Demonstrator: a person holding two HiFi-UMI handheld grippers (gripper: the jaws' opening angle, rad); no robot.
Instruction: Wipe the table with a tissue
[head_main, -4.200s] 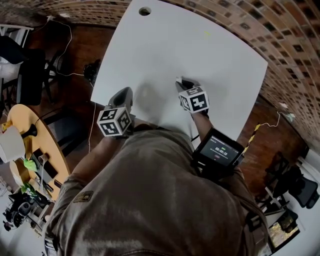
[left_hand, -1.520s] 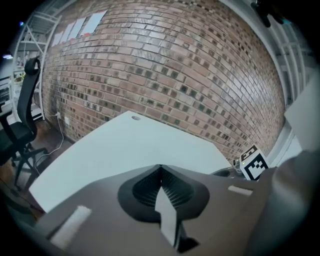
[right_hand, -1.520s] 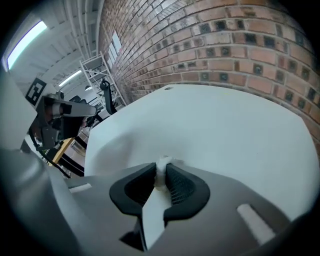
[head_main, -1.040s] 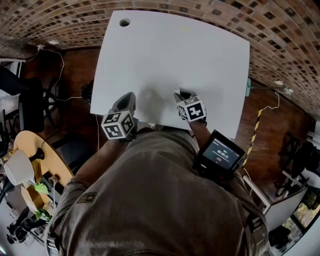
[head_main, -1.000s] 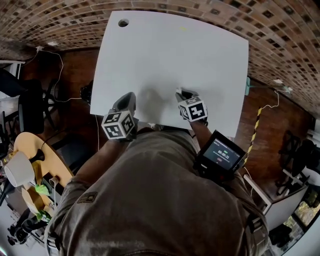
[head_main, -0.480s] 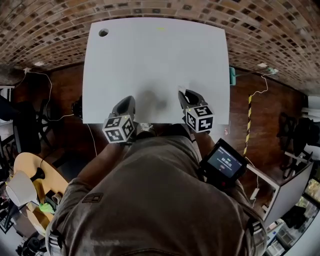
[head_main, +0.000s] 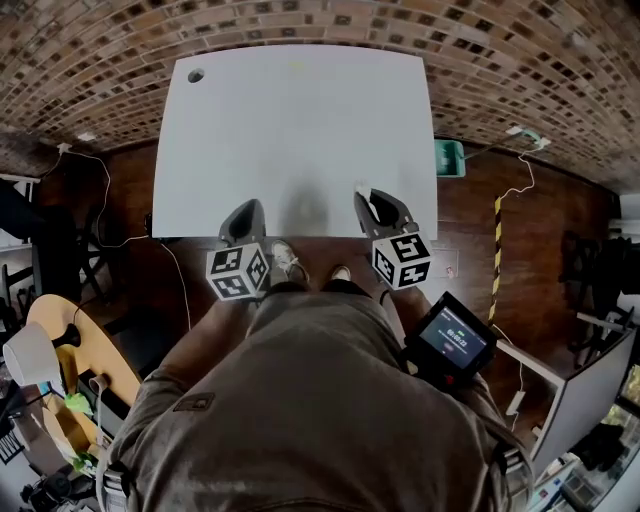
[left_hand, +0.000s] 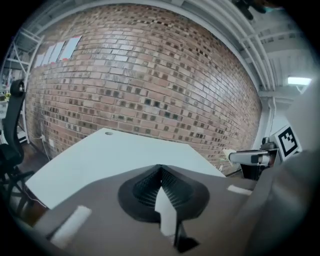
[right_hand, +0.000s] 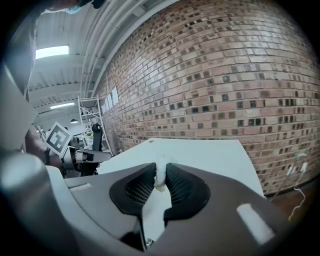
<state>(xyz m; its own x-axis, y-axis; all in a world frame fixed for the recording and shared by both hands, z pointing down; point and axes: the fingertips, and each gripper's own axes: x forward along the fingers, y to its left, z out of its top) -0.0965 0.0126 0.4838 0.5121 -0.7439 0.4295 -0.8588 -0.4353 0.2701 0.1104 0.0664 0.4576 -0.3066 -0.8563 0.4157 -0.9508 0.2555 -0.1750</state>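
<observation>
While the person stands at the near edge of the white rectangular bench (head_main: 300, 120), both claws hang over that edge, well apart from each other; the right claw (head_main: 372, 198) is pinched on a small crumpled white tissue (right_hand: 160, 176), which sits upright between the ribbed black pads (right_hand: 184, 188) and pokes out just above their tips; in the head view the tissue shows only as a pale scrap at the front of that claw, over the near margin of the bench, and whether it touches the surface cannot be told; the left claw (head_main: 249, 208) has its pads pressed together at the tips with nothing between them; a round hole (head_main: 196, 75) sits in the far left corner of the bench; a red brick wall (head_main: 500, 60) rises behind it; a small green object (head_main: 449, 158) lies just off the bench's right edge; a black device with a lit screen (head_main: 455, 340) rides on the person's right forearm
</observation>
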